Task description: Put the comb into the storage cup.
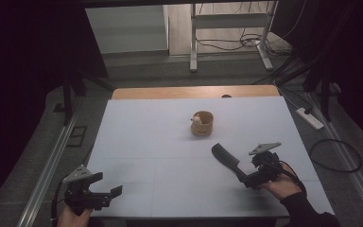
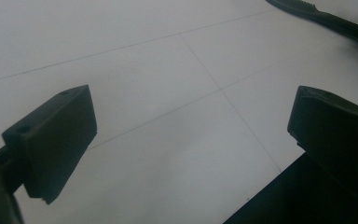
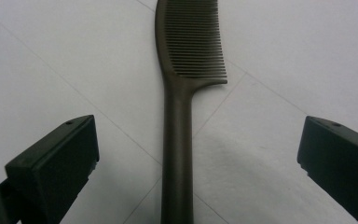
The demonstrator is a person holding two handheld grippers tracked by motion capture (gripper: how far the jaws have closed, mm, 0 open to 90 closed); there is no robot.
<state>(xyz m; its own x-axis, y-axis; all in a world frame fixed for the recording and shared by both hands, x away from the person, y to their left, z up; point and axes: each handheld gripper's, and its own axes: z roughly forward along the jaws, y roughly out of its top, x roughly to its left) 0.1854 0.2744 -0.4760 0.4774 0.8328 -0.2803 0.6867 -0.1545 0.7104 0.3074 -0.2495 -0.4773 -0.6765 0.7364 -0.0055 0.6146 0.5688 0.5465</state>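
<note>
The black comb (image 3: 179, 112) lies flat on the white table (image 1: 170, 142), its handle running straight up the middle between the jaws of the right hand-held gripper (image 3: 198, 163), which stand wide apart and touch nothing. From that gripper the comb's long axis points toward twelve o'clock, teeth turned to three o'clock; in the high view it stretches from the gripper toward ten o'clock, handle end nearest the jaws. The right hand is plainly the nearer one, so closing on the handle looks like the coming move. The left hand-held gripper (image 1: 105, 195) rests at the table's seven o'clock corner, jaws also spread, well apart from the comb. A small wooden cup (image 1: 202, 123) stands beyond, toward twelve o'clock. The room around is dim, with cables on the floor.
</note>
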